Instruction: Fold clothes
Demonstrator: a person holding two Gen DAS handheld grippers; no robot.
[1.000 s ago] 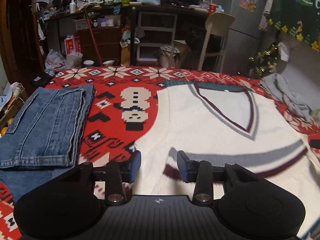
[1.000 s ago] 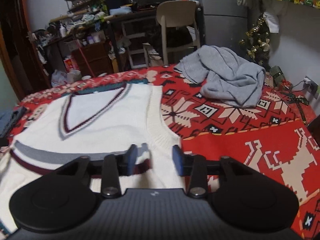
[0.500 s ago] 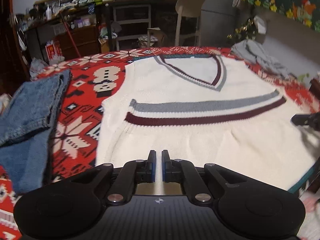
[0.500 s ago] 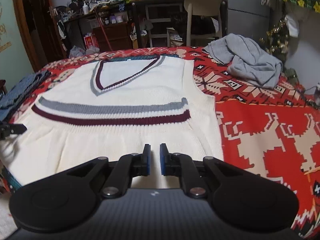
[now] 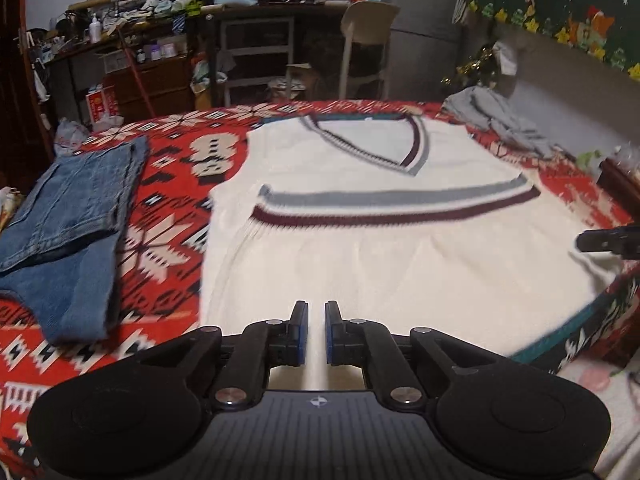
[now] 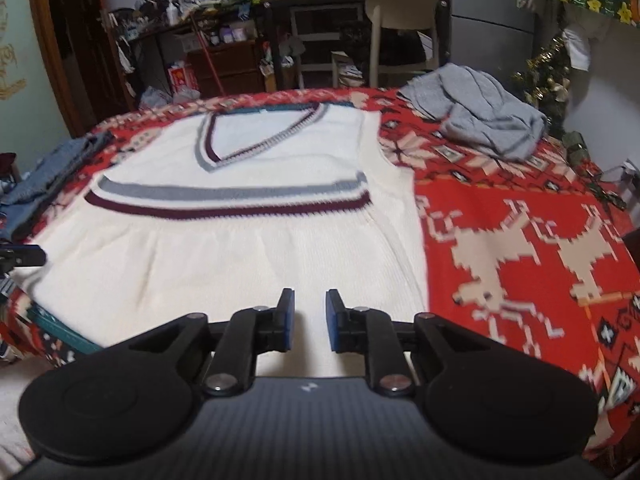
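While the cream V-neck vest [image 5: 384, 264] lies flat, front up, on my red patterned blanket [image 5: 160, 240], I see its grey and maroon chest stripes, striped collar and teal hem edge. My left gripper [image 5: 316, 330] and right gripper [image 6: 308, 318] sit over its near hem, fingers slightly parted, clamping nothing. Green banner [image 5: 576, 4] reads "Christmas".

I can read one word only: "Christmas", in white script on the dark green wall hanging [image 5: 576, 12], far ahead and to the right of my left jaws. Everything else is too blurred to read.
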